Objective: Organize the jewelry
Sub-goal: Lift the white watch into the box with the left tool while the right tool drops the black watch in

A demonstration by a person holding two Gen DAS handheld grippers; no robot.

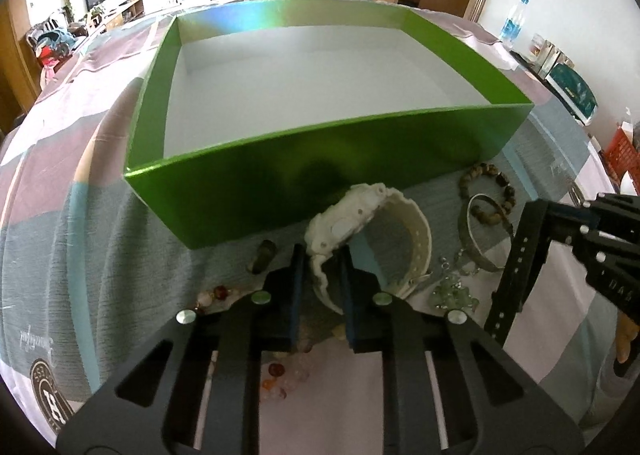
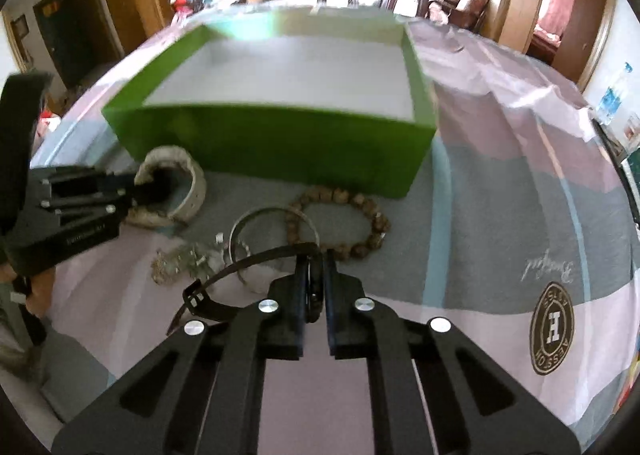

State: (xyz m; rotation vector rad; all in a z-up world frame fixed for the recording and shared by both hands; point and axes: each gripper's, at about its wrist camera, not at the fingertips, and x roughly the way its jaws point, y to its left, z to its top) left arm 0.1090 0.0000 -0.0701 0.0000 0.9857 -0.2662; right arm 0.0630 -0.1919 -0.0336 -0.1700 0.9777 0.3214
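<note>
Left gripper (image 1: 322, 255) had its jaws clamped on the white watch (image 1: 348, 223), the right gripper (image 2: 316, 275) pinching the black watch (image 2: 248, 267), both ready for the box (image 1: 280, 183) at twelve o'clock.

Bench (image 1: 72, 183) draped in a plaid cloth of grey, mauve and pale blue, printed with a round logo badge (image 2: 552, 335). Directly ahead of both pairs of fingers, a green open box (image 1: 280, 179) with a white inside, resting on the cloth. Between the box and the right fingers (image 2: 330, 275), a brown bead bracelet (image 2: 372, 231) and a silver bangle (image 2: 244, 227), overlapping. Beside the bangle, a pale green crystal piece with a chain (image 1: 454, 295). Beneath and behind the left fingers (image 1: 298, 275), multicoloured round beads (image 1: 280, 375); just left of them, a small dark stone (image 1: 262, 255).
</note>
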